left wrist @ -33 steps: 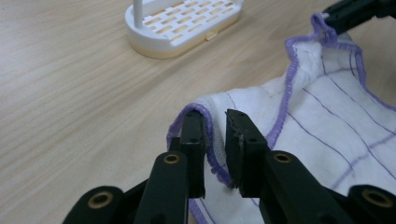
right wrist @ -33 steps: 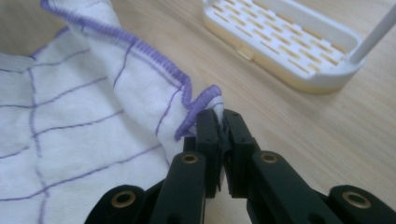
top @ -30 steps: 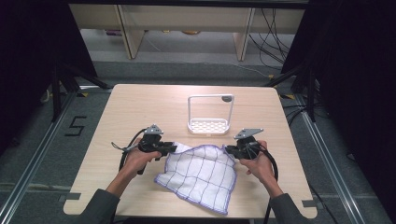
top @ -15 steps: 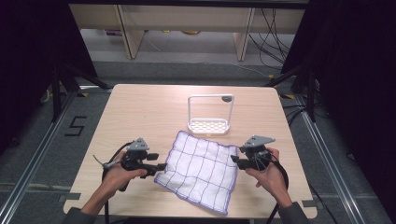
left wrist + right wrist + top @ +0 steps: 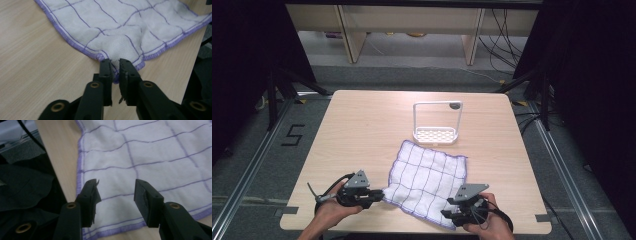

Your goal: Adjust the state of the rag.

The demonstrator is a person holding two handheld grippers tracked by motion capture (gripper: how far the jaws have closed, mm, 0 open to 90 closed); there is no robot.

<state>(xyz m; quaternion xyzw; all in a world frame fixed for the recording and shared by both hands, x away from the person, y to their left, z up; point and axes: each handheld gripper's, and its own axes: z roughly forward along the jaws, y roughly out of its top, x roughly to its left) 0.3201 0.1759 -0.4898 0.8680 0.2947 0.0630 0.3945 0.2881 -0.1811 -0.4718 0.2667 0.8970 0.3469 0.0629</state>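
the cloth, white with a purple grid and purple hem, lay spread flat on the near half of the table, its far corner just in front of the white rack. its near edge reached close to the table's front edge.

the left gripper sat at the cloth's near left corner, held low over the table by the left hand. in the left gripper view its jaws were pressed together on that corner, pinching a small fold of the cloth where the hem bunched up between them.

the right gripper sat at the cloth's near right corner, by the front edge, in the right hand. in the right gripper view its jaws were spread wide apart, with the cloth lying flat beneath and between them, nothing gripped. the hem ran just beside the left-hand jaw in that view, with the bare table beyond it.

the rack stood upright past the cloth, toward the far side of the table, well apart from both grippers.
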